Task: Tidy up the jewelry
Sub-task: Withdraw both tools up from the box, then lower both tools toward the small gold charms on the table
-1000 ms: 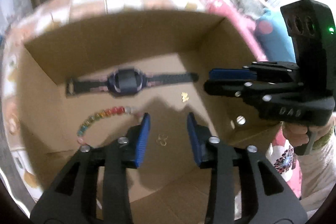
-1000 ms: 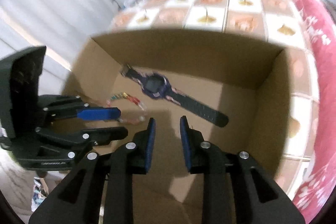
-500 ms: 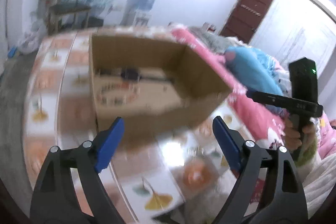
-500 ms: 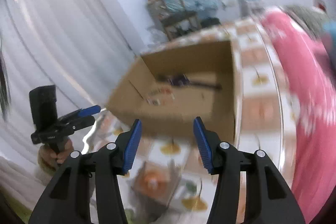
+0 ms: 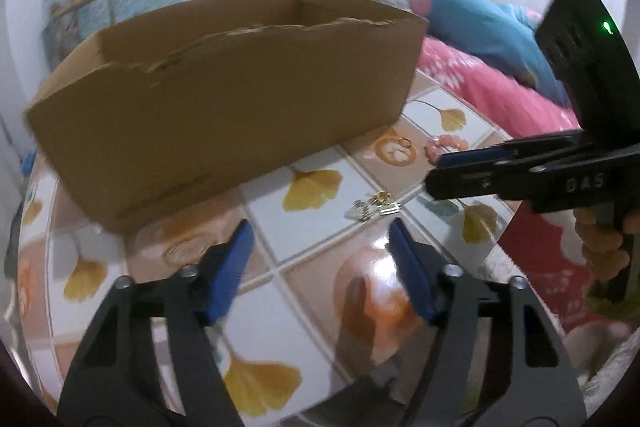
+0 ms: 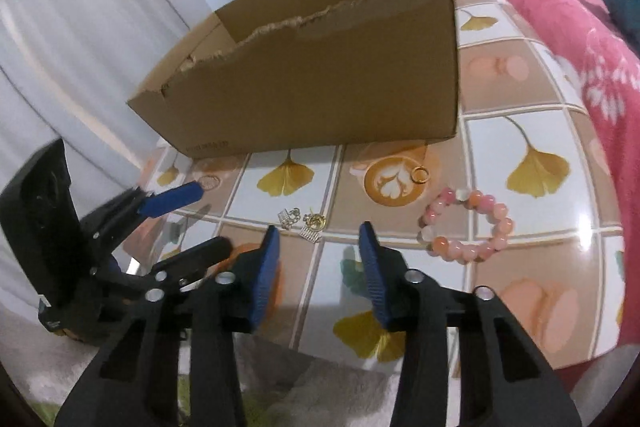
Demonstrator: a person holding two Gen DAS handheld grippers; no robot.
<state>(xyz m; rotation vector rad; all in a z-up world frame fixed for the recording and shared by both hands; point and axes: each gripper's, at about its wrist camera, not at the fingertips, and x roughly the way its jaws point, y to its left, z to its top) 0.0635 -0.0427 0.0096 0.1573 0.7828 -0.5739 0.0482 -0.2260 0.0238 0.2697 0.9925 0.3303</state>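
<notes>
A brown cardboard box [image 5: 224,99] stands on the tiled table, its torn near wall hiding the inside. In front of it lie a cluster of small gold and silver earrings [image 6: 304,221], a gold ring [image 6: 420,175] and a pink bead bracelet [image 6: 468,223]. My right gripper [image 6: 318,247] hovers just short of the earrings, its jaws closing with nothing between them. My left gripper [image 5: 320,255] hangs over the table left of the earrings [image 5: 374,207], jaws also closing and empty. The bracelet [image 5: 446,147] lies beyond the right gripper [image 5: 438,171].
The table [image 6: 520,131] has a glossy cover printed with ginkgo leaves and coffee cups. A pink bedspread [image 6: 560,27] and a blue pillow [image 5: 480,23] border it on the right. White curtains [image 6: 80,27] hang on the left, and a hand [image 5: 600,243] holds the right gripper.
Both grippers have pulled back out of the box, where they hung over a watch and a coloured bead bracelet, and sunk over the table in front of it. Their jaws stand wider than a second ago.
</notes>
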